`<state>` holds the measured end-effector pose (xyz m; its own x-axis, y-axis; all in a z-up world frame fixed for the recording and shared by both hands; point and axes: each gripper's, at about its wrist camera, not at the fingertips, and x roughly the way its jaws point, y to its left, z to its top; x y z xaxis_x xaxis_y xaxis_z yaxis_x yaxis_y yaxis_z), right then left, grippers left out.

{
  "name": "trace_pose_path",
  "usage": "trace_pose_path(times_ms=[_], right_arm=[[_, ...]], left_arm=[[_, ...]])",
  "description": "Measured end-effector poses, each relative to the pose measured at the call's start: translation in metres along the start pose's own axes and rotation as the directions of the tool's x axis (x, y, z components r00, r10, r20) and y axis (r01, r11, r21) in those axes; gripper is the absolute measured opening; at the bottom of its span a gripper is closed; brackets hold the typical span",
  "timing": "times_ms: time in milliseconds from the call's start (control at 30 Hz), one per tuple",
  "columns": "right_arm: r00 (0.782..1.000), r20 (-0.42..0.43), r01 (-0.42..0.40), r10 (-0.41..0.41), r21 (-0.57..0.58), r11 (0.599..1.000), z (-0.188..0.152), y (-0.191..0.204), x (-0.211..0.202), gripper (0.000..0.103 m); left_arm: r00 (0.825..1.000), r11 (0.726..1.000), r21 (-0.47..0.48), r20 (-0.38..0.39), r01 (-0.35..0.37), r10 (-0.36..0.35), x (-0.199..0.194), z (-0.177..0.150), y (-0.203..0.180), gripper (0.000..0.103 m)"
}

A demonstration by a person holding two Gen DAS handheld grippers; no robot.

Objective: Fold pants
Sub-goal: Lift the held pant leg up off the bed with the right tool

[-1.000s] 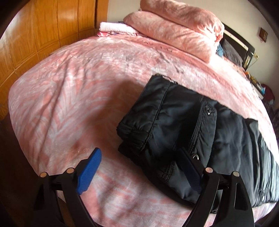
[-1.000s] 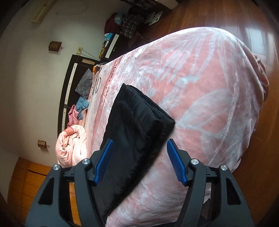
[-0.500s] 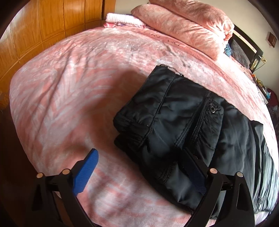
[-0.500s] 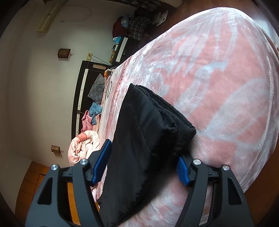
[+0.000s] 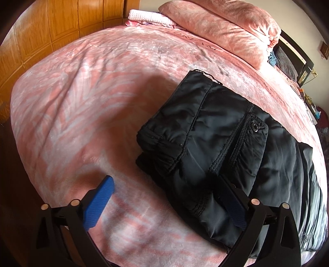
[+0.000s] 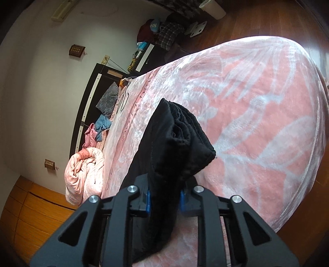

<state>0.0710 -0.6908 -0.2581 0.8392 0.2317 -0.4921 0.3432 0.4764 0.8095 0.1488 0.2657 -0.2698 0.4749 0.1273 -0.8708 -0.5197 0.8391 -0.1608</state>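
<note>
The black padded pants (image 5: 216, 141) lie folded in a thick stack on the pink bed cover (image 5: 86, 98). In the left wrist view my left gripper (image 5: 164, 202) is open, its left finger over the bare cover and its right finger resting on the near corner of the pants. In the right wrist view my right gripper (image 6: 163, 200) is shut on the folded end of the pants (image 6: 176, 143), with the black cloth pinched between its blue pads.
A rolled pink quilt (image 5: 226, 26) and a folded white towel (image 5: 148, 17) lie at the head of the bed. A wooden wardrobe (image 5: 51, 24) stands to the left. The dark headboard (image 6: 90, 98) and wooden floor (image 6: 267, 18) show in the right wrist view.
My right gripper has moved onto the folded end of the pants and closed on it. My left gripper has shifted slightly closer and stays open.
</note>
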Motion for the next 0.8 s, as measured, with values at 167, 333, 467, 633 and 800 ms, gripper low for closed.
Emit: trace_pose_path(times_ms=[167,333,467,633,800], right_arm=[[0.999,0.025,0.032,-0.03,-0.089,0.996,-0.002,0.038,-0.012,0.016],[0.998,0.047,0.044,-0.036,-0.174,0.984,-0.006,0.079,-0.025,0.015],[0.998,0.056,0.051,-0.039,-0.237,0.97,-0.007,0.106,-0.033,0.015],[0.996,0.071,0.065,-0.047,-0.282,0.957,-0.011,0.13,-0.037,0.015],[0.994,0.093,0.092,-0.064,-0.335,0.938,-0.021,0.151,-0.042,0.015]], left_arm=[[1.0,1.0,0.002,0.0,0.008,-0.008,-0.001,0.0,0.001,0.1],[1.0,1.0,0.005,0.001,0.016,-0.016,-0.001,0.0,0.002,0.1],[1.0,1.0,0.001,-0.005,0.031,-0.031,0.0,-0.001,0.005,0.1],[0.999,0.999,-0.003,-0.007,0.039,-0.04,0.0,-0.001,0.006,0.1],[0.999,0.999,0.003,-0.006,0.035,-0.035,0.0,-0.001,0.006,0.1]])
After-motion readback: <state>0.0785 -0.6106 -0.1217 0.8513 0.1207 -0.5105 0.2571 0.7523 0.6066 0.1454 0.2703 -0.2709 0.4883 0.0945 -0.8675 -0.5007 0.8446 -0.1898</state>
